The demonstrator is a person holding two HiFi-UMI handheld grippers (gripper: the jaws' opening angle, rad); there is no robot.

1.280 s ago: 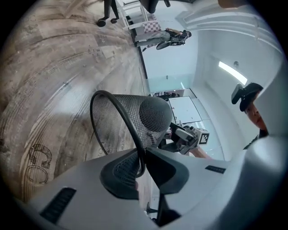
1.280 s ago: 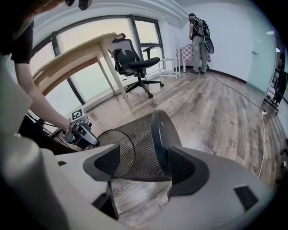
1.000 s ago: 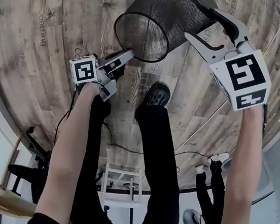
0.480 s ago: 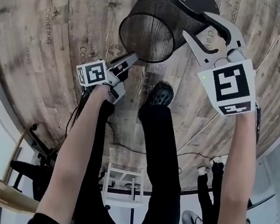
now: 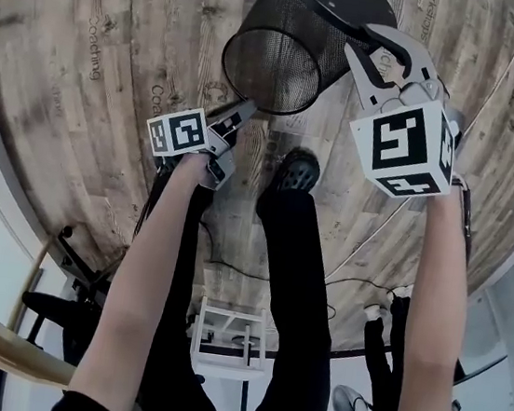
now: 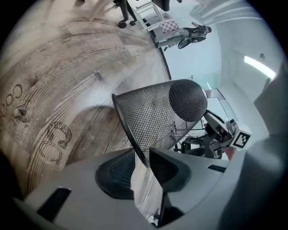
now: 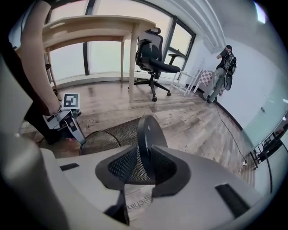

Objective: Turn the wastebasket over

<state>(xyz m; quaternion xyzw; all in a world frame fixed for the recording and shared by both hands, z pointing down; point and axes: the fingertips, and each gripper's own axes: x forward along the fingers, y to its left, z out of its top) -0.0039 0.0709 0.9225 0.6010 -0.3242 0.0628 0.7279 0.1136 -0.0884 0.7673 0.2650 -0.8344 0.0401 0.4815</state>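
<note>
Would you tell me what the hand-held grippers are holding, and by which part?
The right hand-held gripper is closing on the wastebasket at its solid base edge. The left hand-held gripper is opening, with the top rim loose between its jaws.

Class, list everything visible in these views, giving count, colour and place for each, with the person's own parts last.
wastebasket: one, black mesh, tipped on its side above the floor, between both grippers
floor: wood planks, grey-brown
desk: one, pale wood, by the windows
office chair: one, black, beside the desk
bystander: one, dark clothes, at the far wall
shoe: one in view, black, below the wastebasket
left gripper: grey, jaws opening, wastebasket rim between them
right gripper: grey, jaws closing on the wastebasket's base
</note>
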